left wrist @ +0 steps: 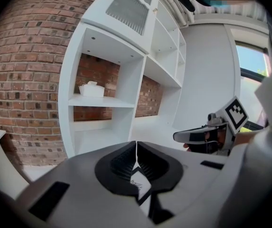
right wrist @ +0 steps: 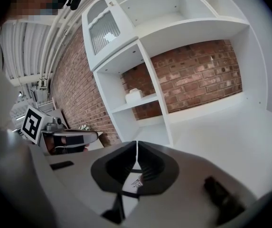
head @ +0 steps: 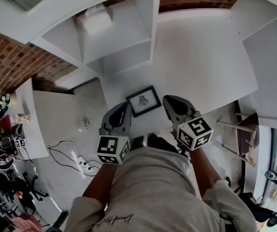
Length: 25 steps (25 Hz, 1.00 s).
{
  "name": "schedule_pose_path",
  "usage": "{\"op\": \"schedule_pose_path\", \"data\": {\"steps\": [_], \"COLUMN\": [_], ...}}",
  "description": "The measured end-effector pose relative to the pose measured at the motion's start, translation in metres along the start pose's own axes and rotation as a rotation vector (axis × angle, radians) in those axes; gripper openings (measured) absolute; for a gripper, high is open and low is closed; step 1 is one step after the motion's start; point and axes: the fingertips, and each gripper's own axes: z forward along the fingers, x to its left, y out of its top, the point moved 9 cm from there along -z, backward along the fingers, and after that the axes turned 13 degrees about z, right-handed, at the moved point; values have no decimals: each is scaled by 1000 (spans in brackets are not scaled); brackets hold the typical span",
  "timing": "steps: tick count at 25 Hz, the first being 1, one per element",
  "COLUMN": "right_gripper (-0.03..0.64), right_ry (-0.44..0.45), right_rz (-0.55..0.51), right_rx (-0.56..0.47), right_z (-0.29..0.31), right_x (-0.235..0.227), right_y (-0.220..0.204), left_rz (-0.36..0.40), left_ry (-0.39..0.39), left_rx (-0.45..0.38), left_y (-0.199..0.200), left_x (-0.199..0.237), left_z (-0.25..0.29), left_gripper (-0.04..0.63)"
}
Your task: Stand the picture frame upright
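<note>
A black-framed picture (head: 144, 100) with a white mat and a small dark print lies flat on the white surface (head: 201, 62), just beyond both grippers. My left gripper (head: 126, 106) is shut and empty, its tips near the frame's near-left corner. My right gripper (head: 167, 100) is also shut and empty, beside the frame's right edge. In the left gripper view the jaws (left wrist: 136, 148) meet in a thin line, with part of the frame (left wrist: 140, 183) showing below them. The right gripper view shows the same: closed jaws (right wrist: 136, 151) above the frame (right wrist: 136, 182).
White shelving (head: 114, 37) stands behind the frame, with a white box (head: 95, 21) in one compartment and a brick wall behind. A small white table (head: 32, 115) is at the left. Cables and a power strip (head: 82, 164) lie on the floor. Wooden furniture (head: 240, 129) stands at the right.
</note>
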Motion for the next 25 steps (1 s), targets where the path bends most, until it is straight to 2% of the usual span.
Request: {"op": "schedule_pose_path", "data": {"steps": [14, 25], "right_gripper": [29, 29], "right_ry": [-83, -146], "right_rz": [8, -4], "right_rx": [111, 155], "right_z": [43, 61], "right_x": [-14, -31], "right_y": [-30, -56], "left_rz": [-49, -49], "left_ry": [-50, -72], "left_rx": [91, 184], "left_y": [-45, -83], "left_x": [36, 35], "left_z": [26, 44], "left_gripper": [20, 21]}}
